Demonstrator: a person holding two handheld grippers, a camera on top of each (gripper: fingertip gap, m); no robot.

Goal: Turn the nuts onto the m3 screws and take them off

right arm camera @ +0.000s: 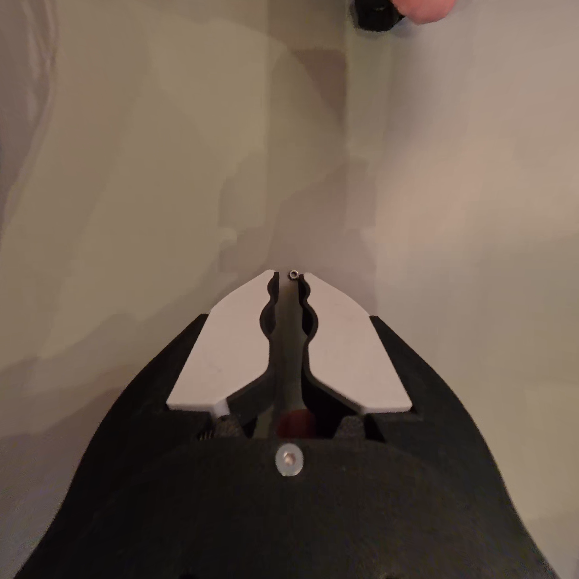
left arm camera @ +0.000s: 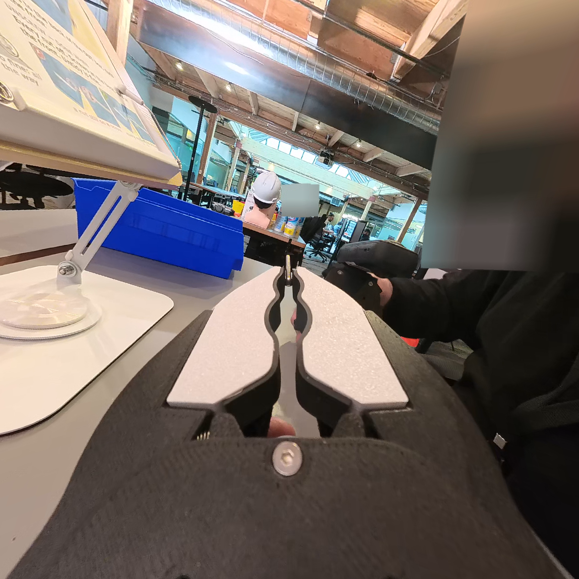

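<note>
Place: a big, open workshop with many work spots in one large room.
Roof: high up, with bare wood beams (left arm camera: 351,18), a long metal wire tray (left arm camera: 282,47) and small round lights (left arm camera: 179,65).
Near us: a grey surface (left arm camera: 188,300) with a blue plastic bin (left arm camera: 163,222) on it, and a white stand (left arm camera: 94,225) that holds up a printed sheet of steps (left arm camera: 72,69).
Far back: more tables (left arm camera: 272,228), black rolling chairs (left arm camera: 316,238), and people sitting at work.
Other things: a white hard hat (left arm camera: 267,187) on a dummy head, and tubs of wipes (left arm camera: 289,224) on a table.
Down low: the other view shows only plain grey surface (right arm camera: 156,156).
</note>
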